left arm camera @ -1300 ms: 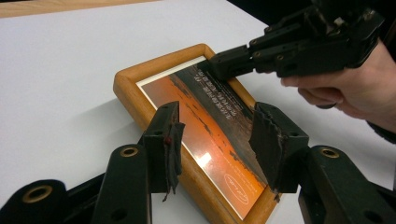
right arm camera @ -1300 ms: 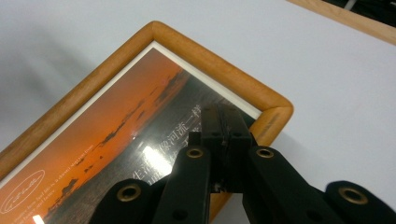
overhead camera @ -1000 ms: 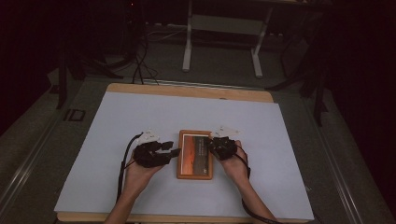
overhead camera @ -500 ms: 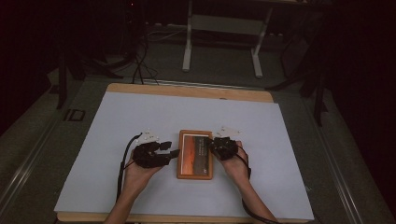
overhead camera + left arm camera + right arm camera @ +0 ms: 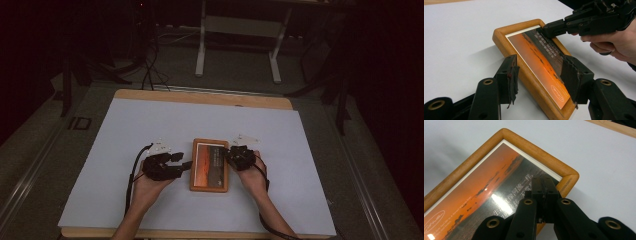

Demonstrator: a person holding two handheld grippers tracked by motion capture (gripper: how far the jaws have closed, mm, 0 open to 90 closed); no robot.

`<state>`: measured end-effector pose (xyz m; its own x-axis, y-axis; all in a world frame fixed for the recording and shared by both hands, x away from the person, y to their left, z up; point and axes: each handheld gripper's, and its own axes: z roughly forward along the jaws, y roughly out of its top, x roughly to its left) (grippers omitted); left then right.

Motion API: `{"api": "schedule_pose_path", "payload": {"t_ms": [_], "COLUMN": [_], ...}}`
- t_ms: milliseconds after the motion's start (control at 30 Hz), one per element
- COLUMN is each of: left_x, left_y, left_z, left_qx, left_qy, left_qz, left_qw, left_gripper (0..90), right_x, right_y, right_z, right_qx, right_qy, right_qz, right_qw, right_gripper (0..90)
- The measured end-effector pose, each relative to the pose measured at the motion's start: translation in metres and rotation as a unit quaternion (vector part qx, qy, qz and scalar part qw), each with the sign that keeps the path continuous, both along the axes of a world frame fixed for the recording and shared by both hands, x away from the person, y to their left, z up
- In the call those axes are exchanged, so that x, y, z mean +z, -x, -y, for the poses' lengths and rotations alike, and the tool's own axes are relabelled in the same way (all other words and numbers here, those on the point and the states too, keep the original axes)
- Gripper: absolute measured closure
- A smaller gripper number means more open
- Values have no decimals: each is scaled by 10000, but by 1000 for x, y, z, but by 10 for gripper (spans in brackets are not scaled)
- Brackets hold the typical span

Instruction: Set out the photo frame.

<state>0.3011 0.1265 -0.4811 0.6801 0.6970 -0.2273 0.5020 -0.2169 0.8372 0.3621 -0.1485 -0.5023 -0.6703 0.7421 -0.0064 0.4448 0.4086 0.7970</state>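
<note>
A wooden picture frame [image 5: 210, 165] with an orange sunset print lies flat on the white table top [image 5: 150, 125]. My left gripper [image 5: 184, 161] is at the frame's left side. Its jaws [image 5: 539, 75] have just been opening and now stand apart across the frame's edge [image 5: 529, 82], one pad beside the wood, the other over the print, neither pressing. My right gripper [image 5: 231, 152] is shut with nothing between its jaws. Its tips [image 5: 543, 182] rest on the glass near the frame's far right corner [image 5: 569, 178]. The right gripper [image 5: 547, 28] also appears in the left gripper view.
The table's wooden rim [image 5: 200, 97] runs along the far side. Black cables [image 5: 132, 175] trail from the left gripper toward the person. Beyond the table stand the white legs of another table [image 5: 201, 45] on a dark floor with cables.
</note>
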Motion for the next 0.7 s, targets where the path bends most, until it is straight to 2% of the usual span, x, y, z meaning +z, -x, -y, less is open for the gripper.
{"api": "schedule_pose_path", "payload": {"t_ms": [700], "left_x": [-6], "left_y": [1], "left_z": [8], "left_qx": [17], "left_qy": [-155], "left_qz": [-45], "left_qw": [9999], "left_gripper": [411], "right_x": [-2], "right_y": [-4], "right_z": [4], "right_qx": [-108], "right_qy": [-11], "right_qz": [-41], "right_qw": [9999], "right_gripper": [899]}}
